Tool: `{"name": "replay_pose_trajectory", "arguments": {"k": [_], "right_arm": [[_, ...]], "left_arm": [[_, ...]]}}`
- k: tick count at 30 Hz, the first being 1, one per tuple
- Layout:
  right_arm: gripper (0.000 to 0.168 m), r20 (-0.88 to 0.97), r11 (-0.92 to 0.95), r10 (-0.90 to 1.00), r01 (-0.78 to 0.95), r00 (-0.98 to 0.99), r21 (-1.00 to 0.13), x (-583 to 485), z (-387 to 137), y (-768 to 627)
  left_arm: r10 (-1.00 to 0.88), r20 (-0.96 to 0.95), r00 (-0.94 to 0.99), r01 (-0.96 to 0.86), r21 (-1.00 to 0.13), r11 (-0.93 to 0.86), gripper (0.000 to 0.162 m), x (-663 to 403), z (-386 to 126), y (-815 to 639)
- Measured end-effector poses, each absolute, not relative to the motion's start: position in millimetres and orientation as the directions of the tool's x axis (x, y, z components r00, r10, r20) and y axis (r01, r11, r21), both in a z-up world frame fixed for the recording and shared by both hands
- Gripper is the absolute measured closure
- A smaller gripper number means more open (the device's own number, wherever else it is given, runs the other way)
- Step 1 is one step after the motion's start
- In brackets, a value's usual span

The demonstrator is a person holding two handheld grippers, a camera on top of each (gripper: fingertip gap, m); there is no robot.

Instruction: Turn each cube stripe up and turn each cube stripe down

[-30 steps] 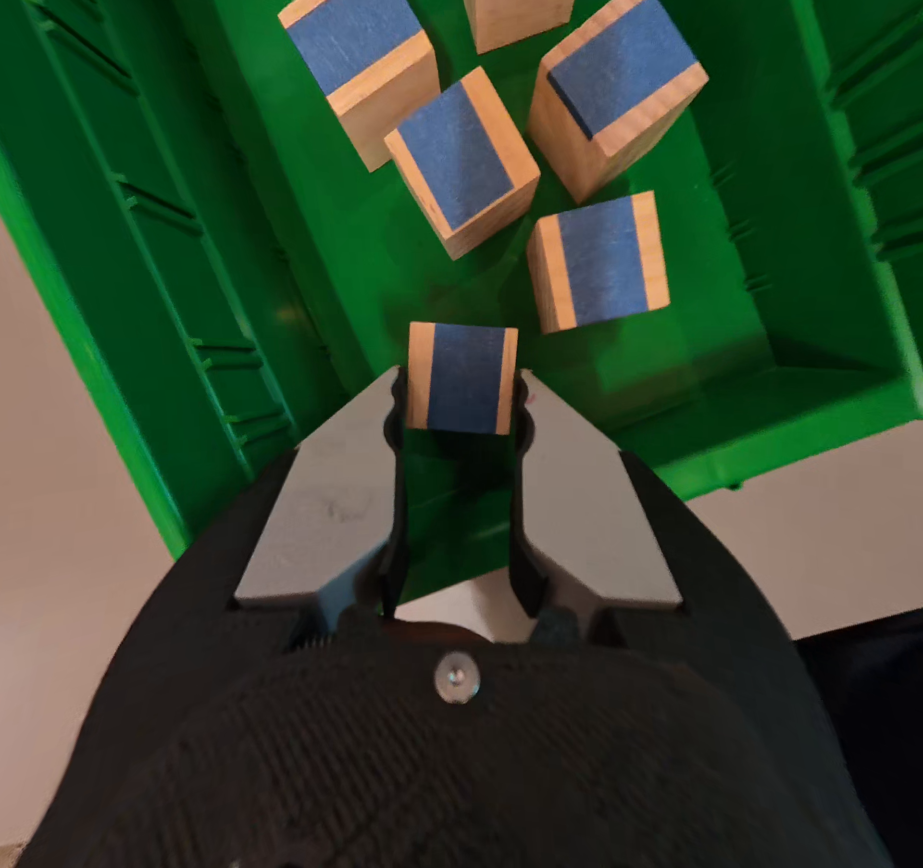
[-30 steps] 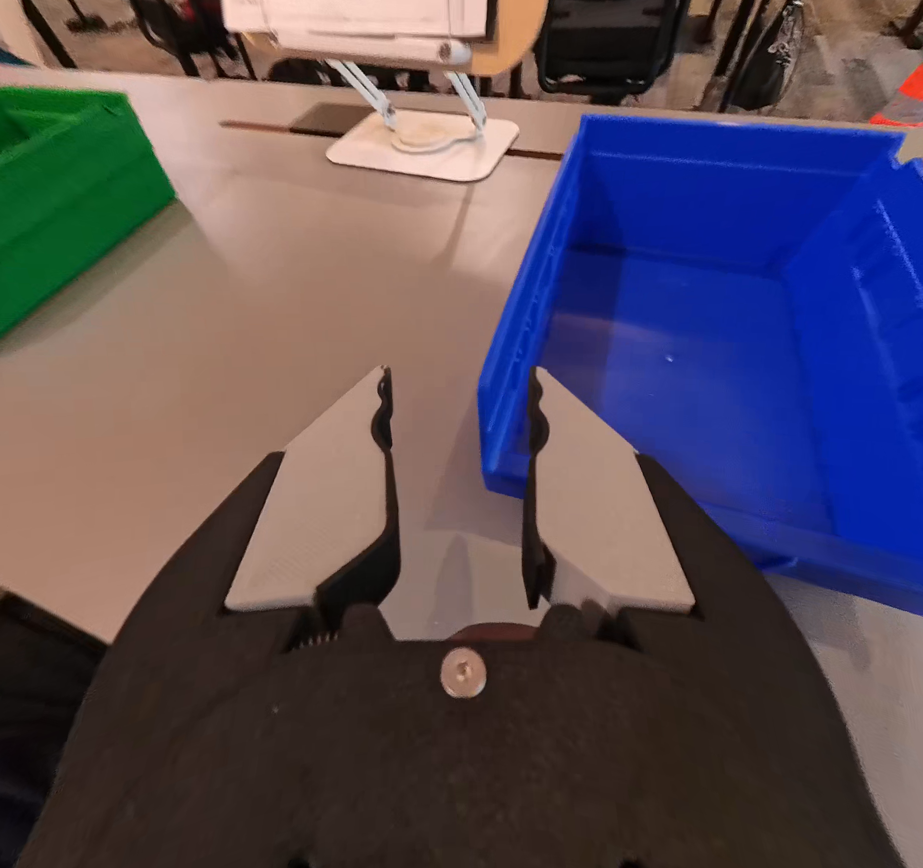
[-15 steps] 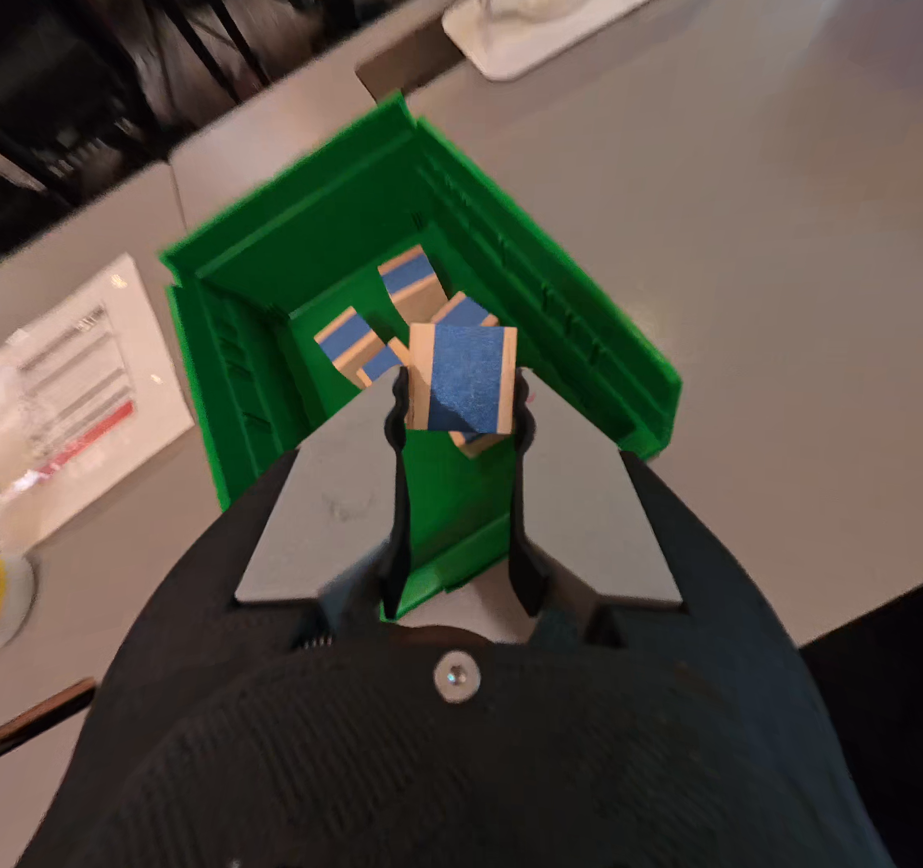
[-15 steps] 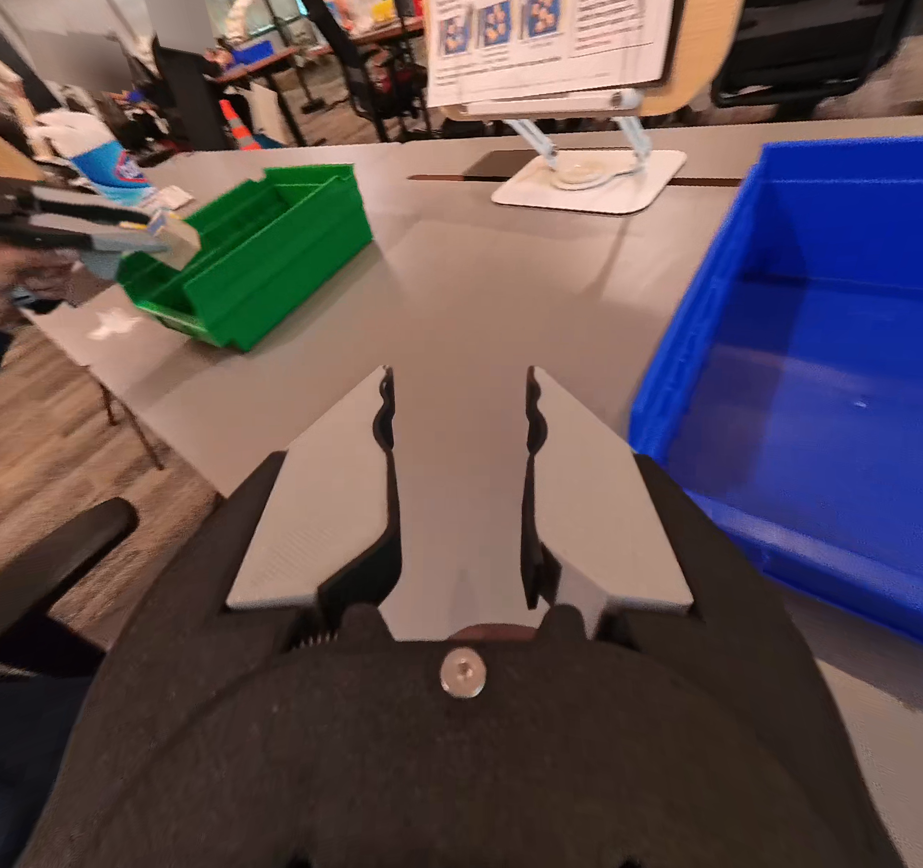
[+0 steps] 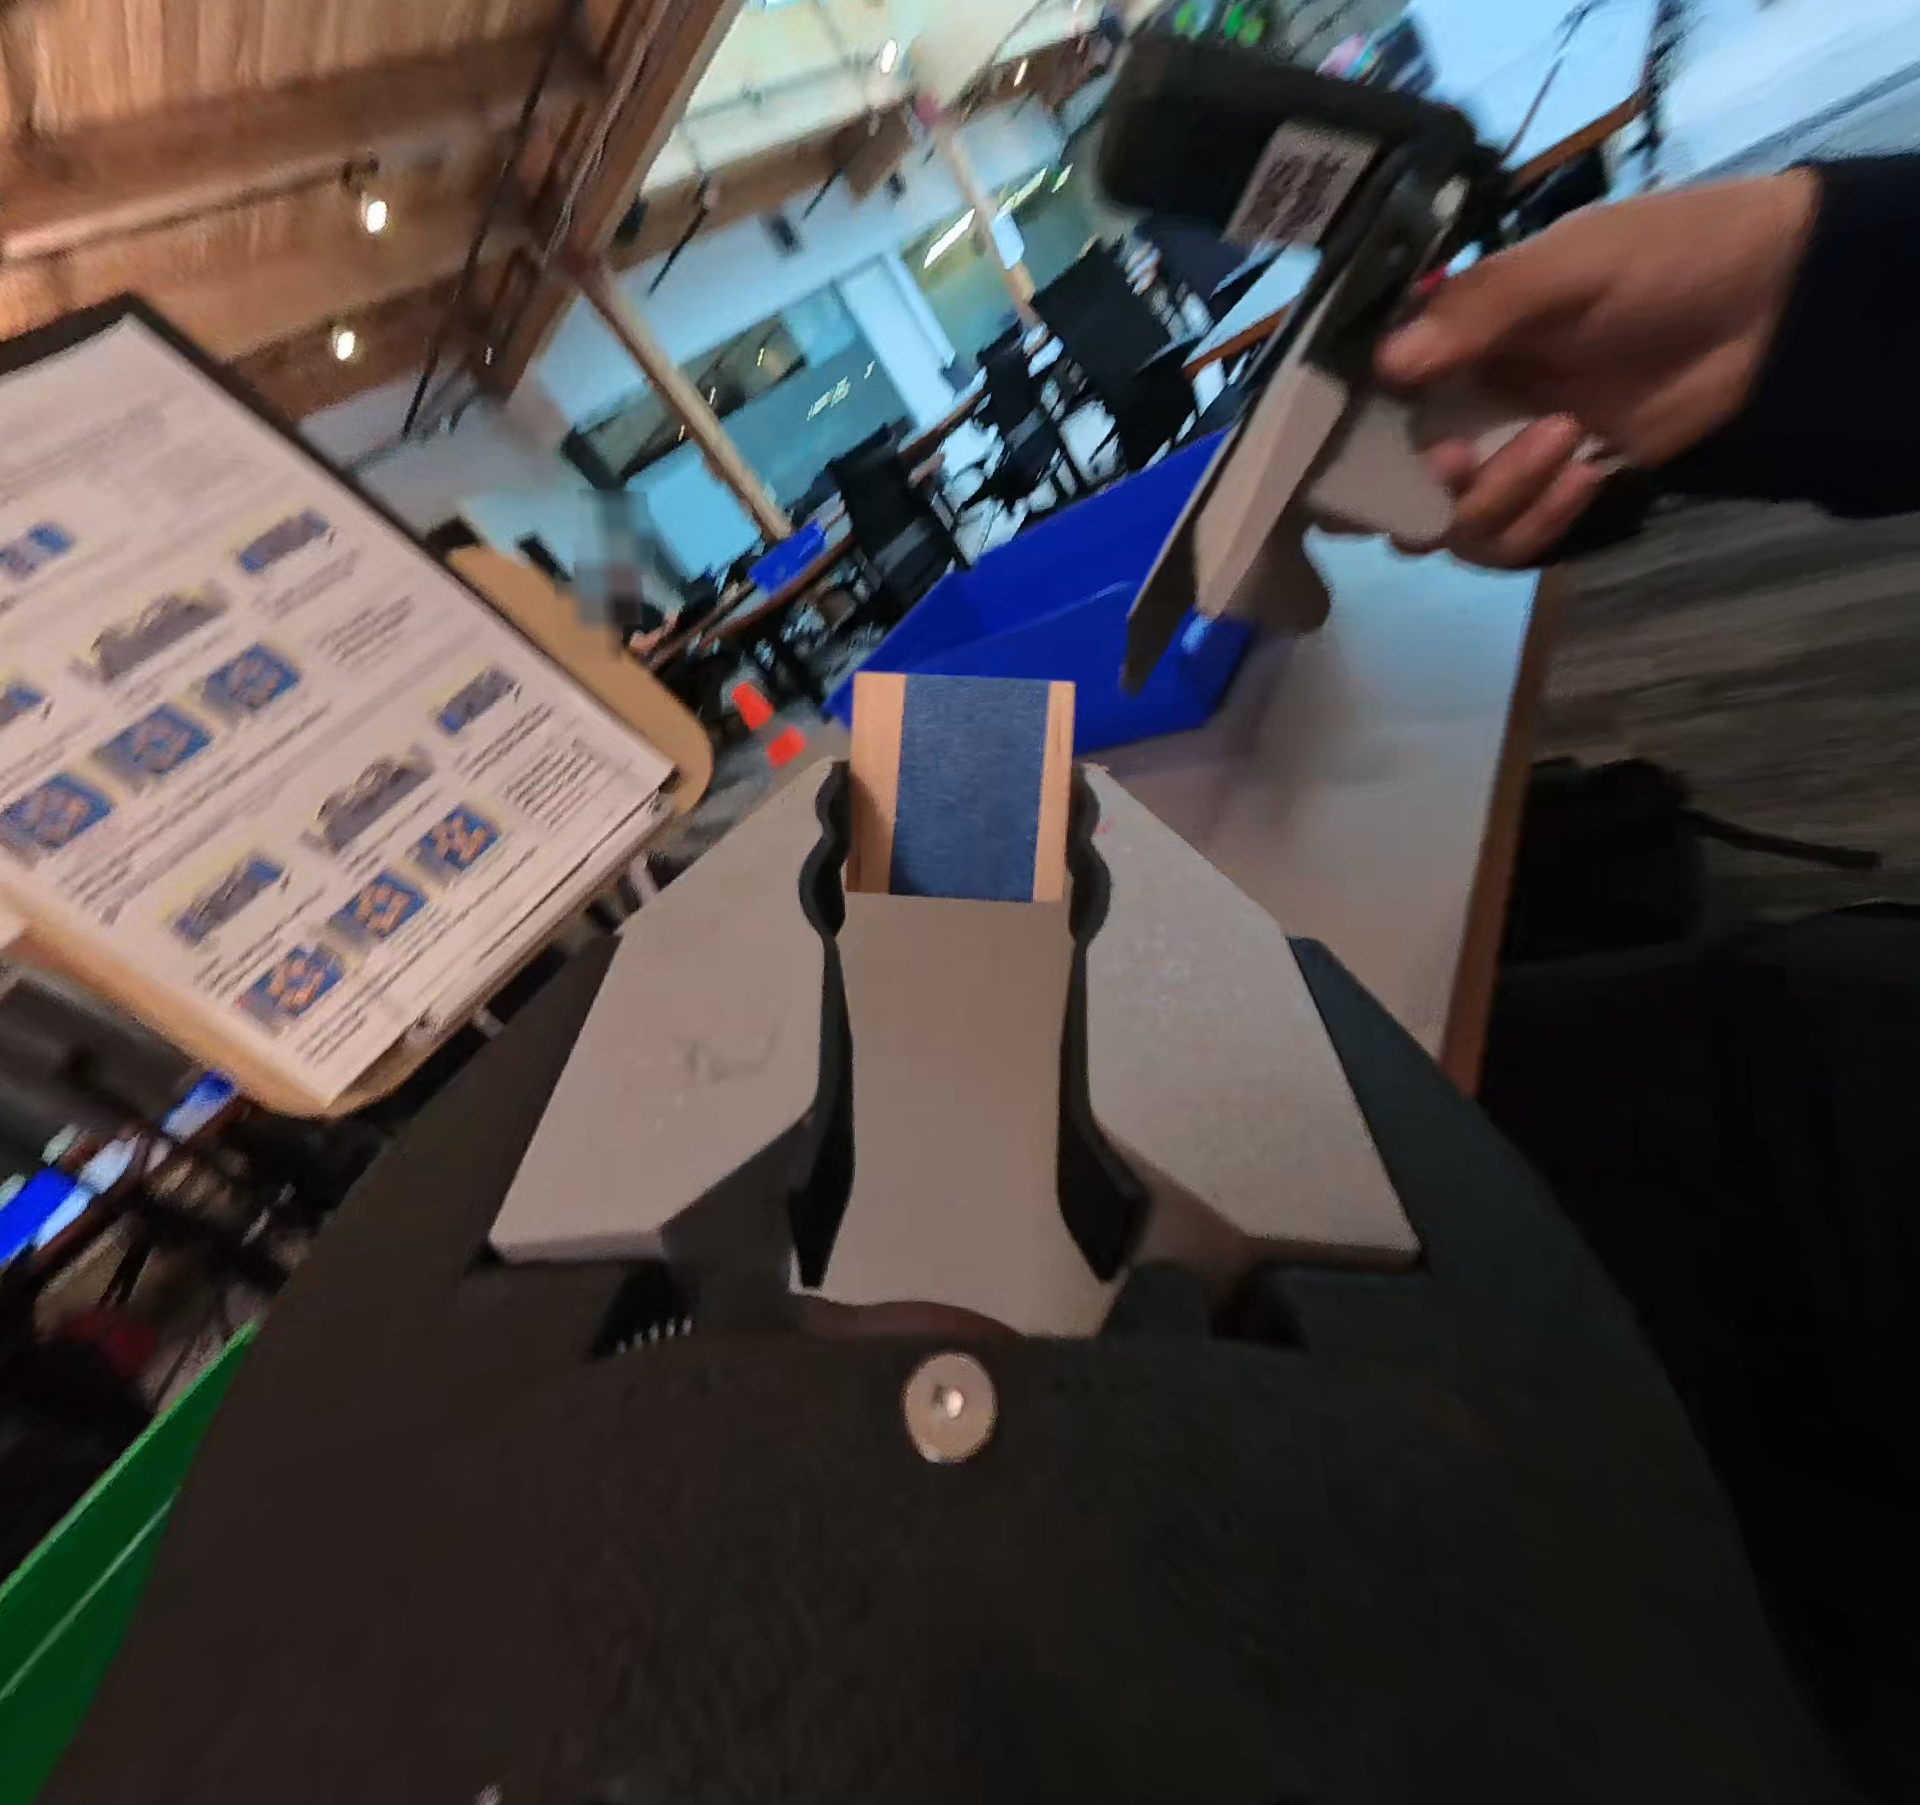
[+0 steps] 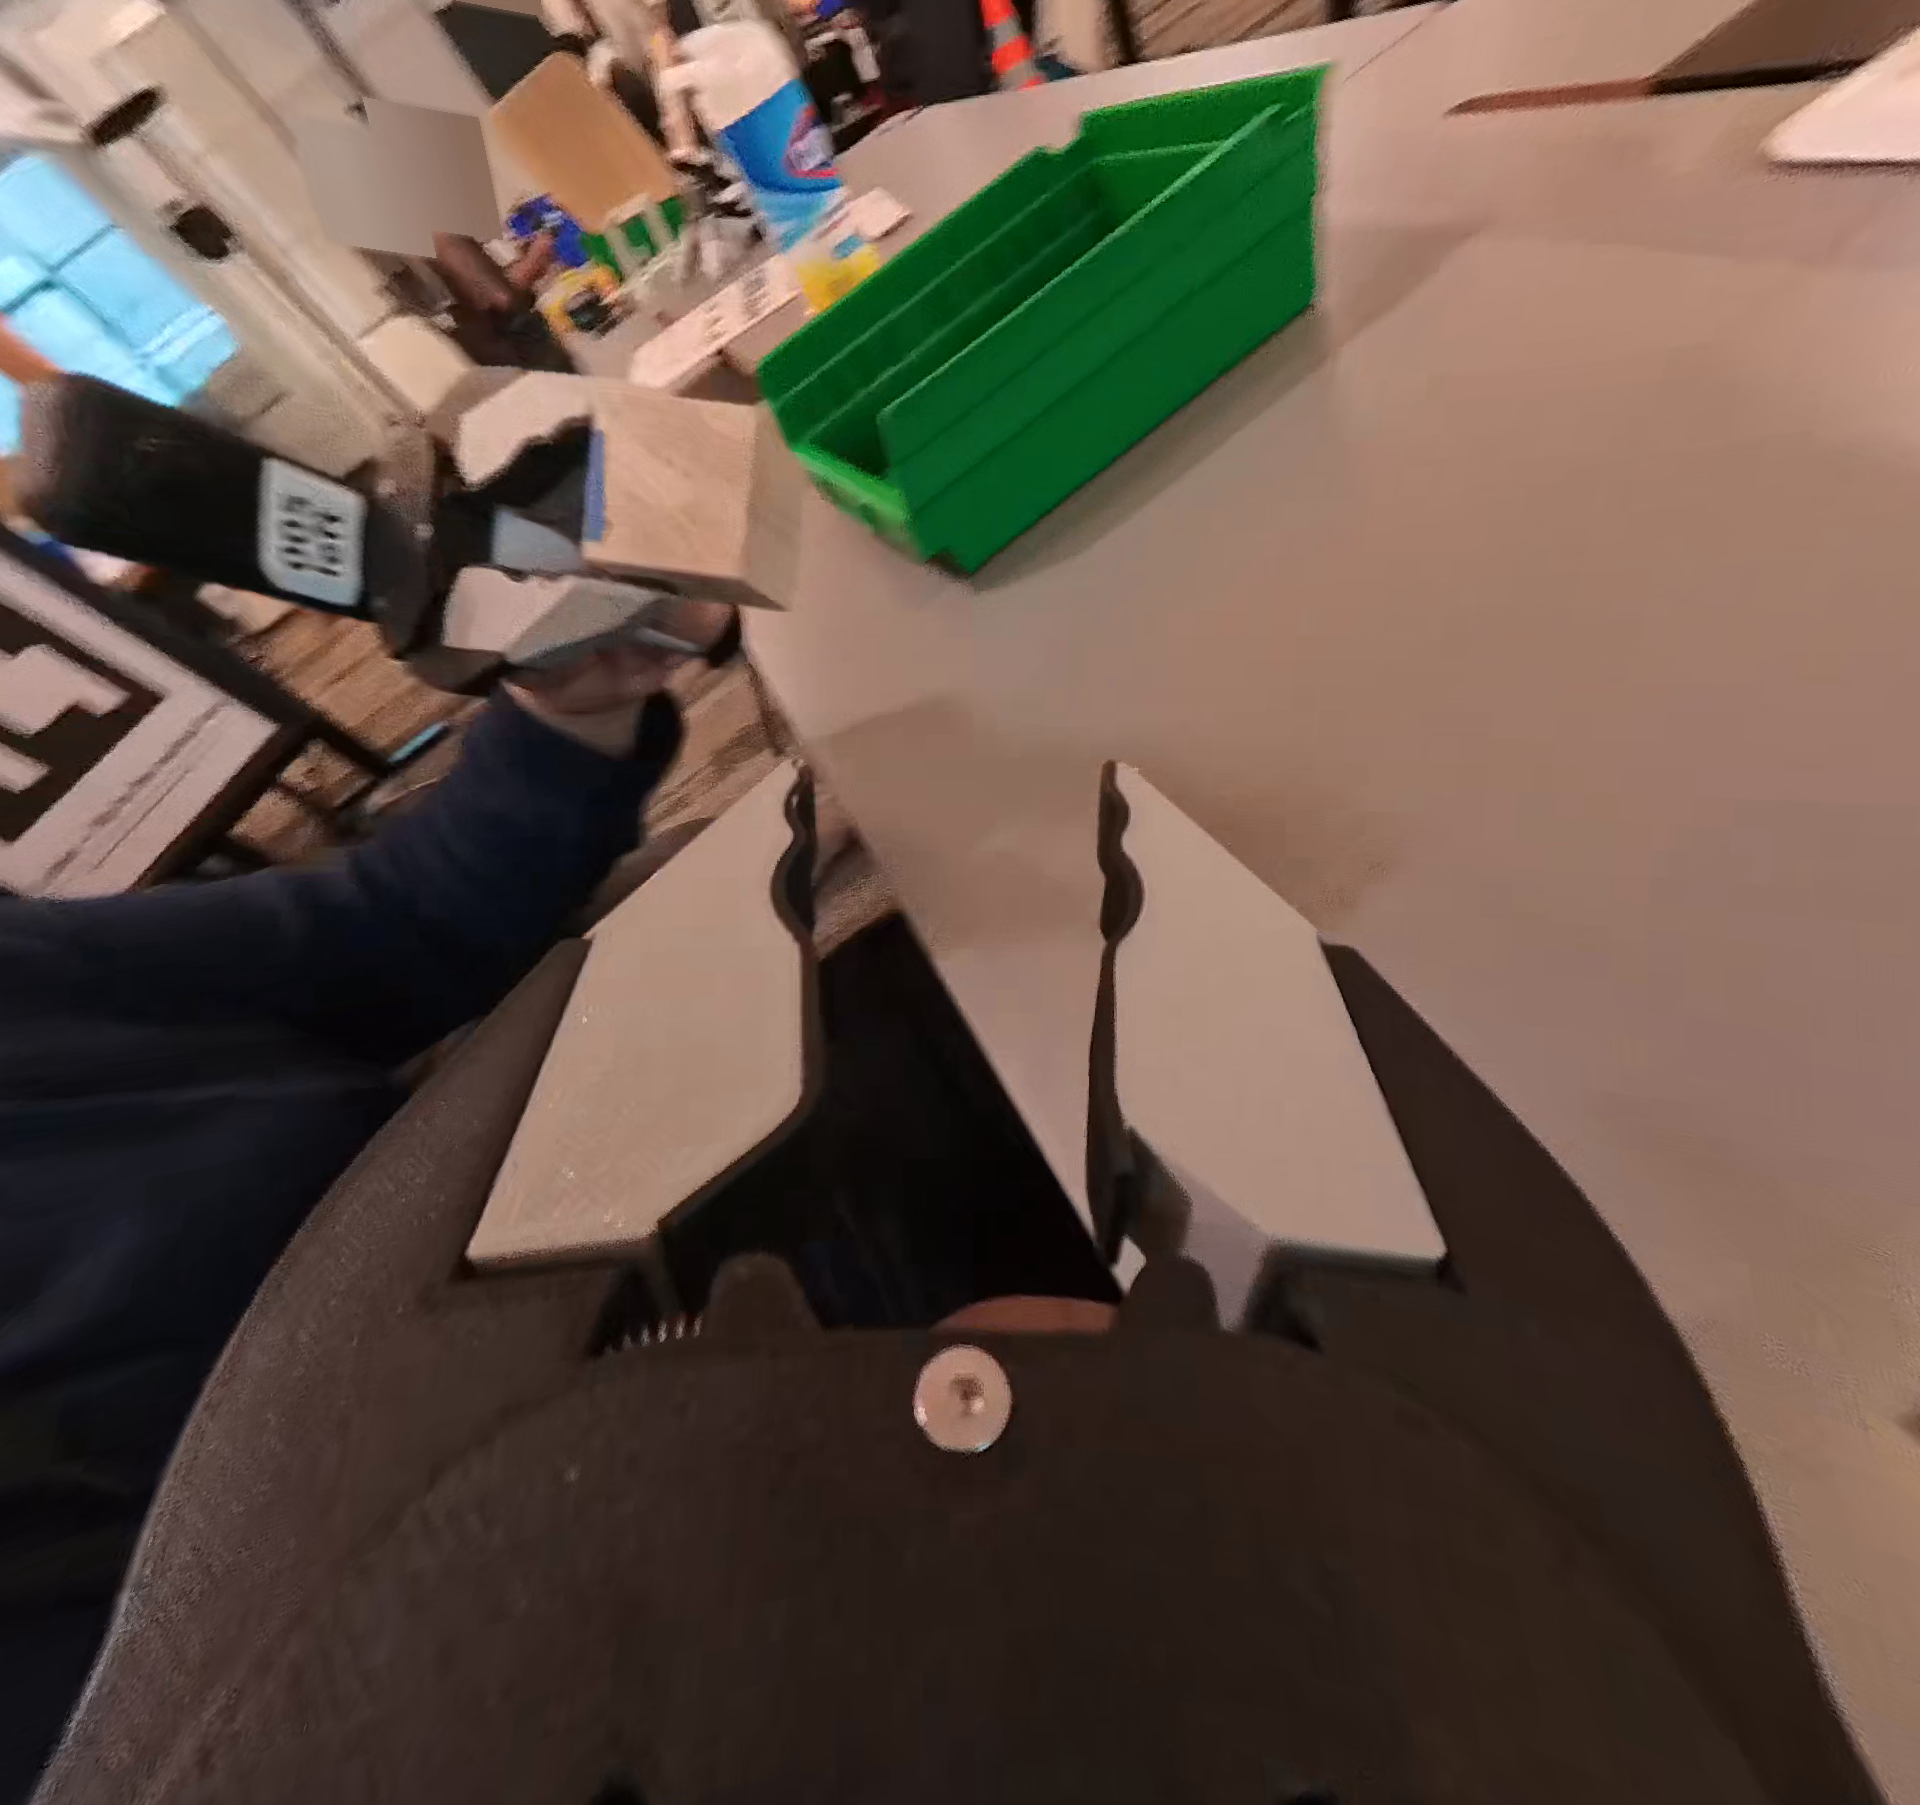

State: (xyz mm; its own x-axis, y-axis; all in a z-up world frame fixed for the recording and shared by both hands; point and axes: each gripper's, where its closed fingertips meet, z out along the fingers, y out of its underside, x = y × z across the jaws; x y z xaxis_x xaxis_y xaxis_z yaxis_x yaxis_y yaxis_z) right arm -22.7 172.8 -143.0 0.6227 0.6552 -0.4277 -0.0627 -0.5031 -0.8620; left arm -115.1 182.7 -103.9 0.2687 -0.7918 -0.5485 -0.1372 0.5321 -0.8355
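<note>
Fingers (image 5: 727, 976) of the left gripper (image 5: 961, 820) clamp a wooden cube (image 5: 961, 794) at their tips, its blue stripe turned toward the wrist camera and bare wood showing down either edge. Held in the air above the grey table (image 6: 1507, 612), the cube sits well clear of the green bin (image 6: 1070, 311), which in the right wrist view rests on the table beyond and to the right of it; that same view shows the cube's plain wooden side, with the stripe on the face toward the gripper body. Nearer that camera than the bin, the right gripper (image 6: 956, 820) hangs over the table's edge with its fingers apart and nothing between them. From the left wrist view, the right gripper appears again at upper right, gripped by a person's hand (image 5: 1579, 353) in a dark sleeve, above the table's far end. A blue bin (image 5: 1039, 592) stands on the table beyond the held cube, and a tilted board carrying printed sheets (image 5: 260, 695) fills the left of that view. What lies inside the green bin cannot be made out from this angle. Both views are smeared with motion blur.
</note>
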Motion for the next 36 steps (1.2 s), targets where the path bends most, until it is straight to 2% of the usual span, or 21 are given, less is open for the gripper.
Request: {"name": "replay_pose_trajectory", "arguments": {"k": [4, 7, 11, 17, 22, 23, 36], "right_arm": [[0.116, -0.537, -0.550, 0.743, -0.093, 0.400, -0.830, -60.3, -131.0, 149.2], [0.114, -0.620, -0.601, 0.752, -0.154, 0.226, -0.785, -75.9, -118.4, 138.6], [0.115, -0.664, -0.651, 0.747, -0.188, 0.011, -0.736, -94.1, -102.2, 121.8], [0.111, -0.688, -0.687, 0.721, -0.221, -0.083, -0.693, -97.9, -93.1, 116.3], [0.107, -0.668, -0.655, 0.743, -0.160, 0.041, -0.738, -106.3, -108.5, 119.9], [0.120, -0.665, -0.655, 0.747, -0.157, 0.012, -0.739, -107.3, -105.5, 115.8], [0.123, -0.607, -0.601, 0.763, -0.103, 0.225, -0.793, -103.0, -121.7, 131.7]], "left_arm": [[-0.806, -0.567, 0.169, -0.022, -0.820, 0.572, 0.121, -103.1, -98.7, 145.1], [-0.841, -0.530, 0.107, 0.116, -0.834, 0.540, 0.122, -107.5, -85.8, 119.2], [-0.846, -0.526, 0.087, 0.186, -0.826, 0.533, 0.122, -111.7, -81.5, 105.5], [-0.853, -0.514, 0.089, 0.166, -0.837, 0.521, 0.122, -113.3, -83.2, 109.0], [-0.815, -0.571, 0.096, 0.113, -0.807, 0.579, 0.122, -105.0, -94.7, 105.5], [-0.808, -0.581, 0.103, 0.099, -0.802, 0.589, 0.122, -103.3, -97.0, 106.7], [-0.812, -0.569, 0.127, 0.020, -0.817, 0.576, 0.121, -99.0, -118.7, 125.7]]}}
